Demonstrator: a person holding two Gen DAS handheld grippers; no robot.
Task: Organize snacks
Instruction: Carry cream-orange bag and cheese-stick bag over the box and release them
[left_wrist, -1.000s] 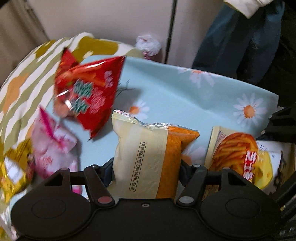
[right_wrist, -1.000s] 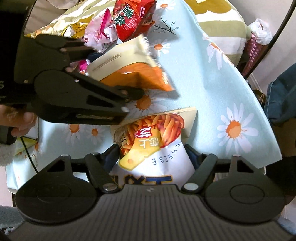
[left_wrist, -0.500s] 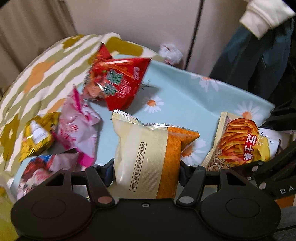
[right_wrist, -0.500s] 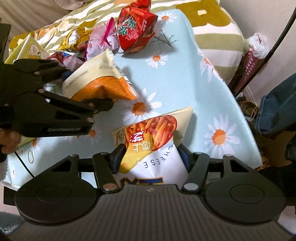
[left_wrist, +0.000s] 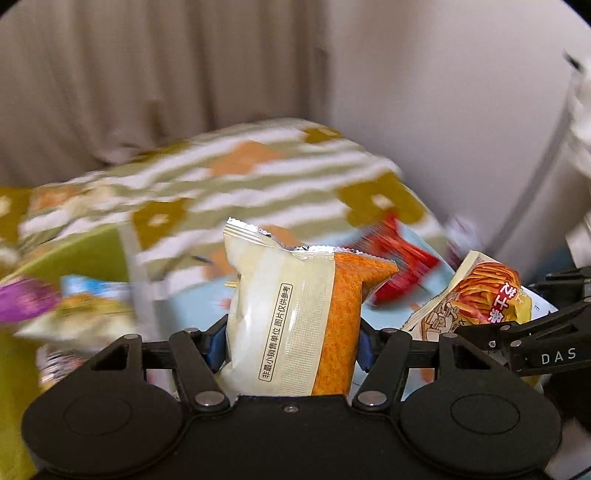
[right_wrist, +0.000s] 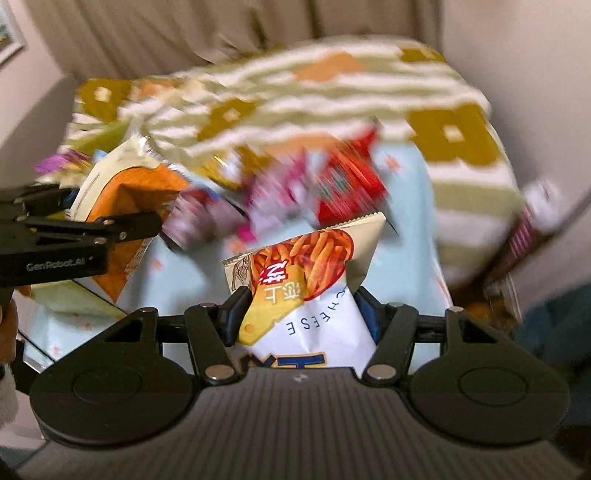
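My left gripper (left_wrist: 291, 343) is shut on a cream-and-orange snack packet (left_wrist: 280, 280), which is held upright and off the bed. My right gripper (right_wrist: 303, 314) is shut on a white cheese-fries packet (right_wrist: 306, 258), also lifted. The two are side by side. The right wrist view has the left gripper (right_wrist: 110, 210) and its orange packet (right_wrist: 122, 192) at the left. The left wrist view has the fries packet (left_wrist: 487, 291) at the right. Both backgrounds are motion-blurred.
A red packet (right_wrist: 347, 184), pink packets (right_wrist: 273, 199) and other loose snacks lie on a light-blue daisy cloth (right_wrist: 406, 240). Behind it is a green-and-white striped blanket (right_wrist: 332, 92), then a beige curtain (left_wrist: 147, 74). A purple packet (left_wrist: 26, 299) and a green surface (left_wrist: 74, 251) are at the left.
Both grippers have risen with their packets, and the views now take in the curtain. The right jaws narrowed onto the fries packet. The left gripper rolled and swung toward the snack pile.
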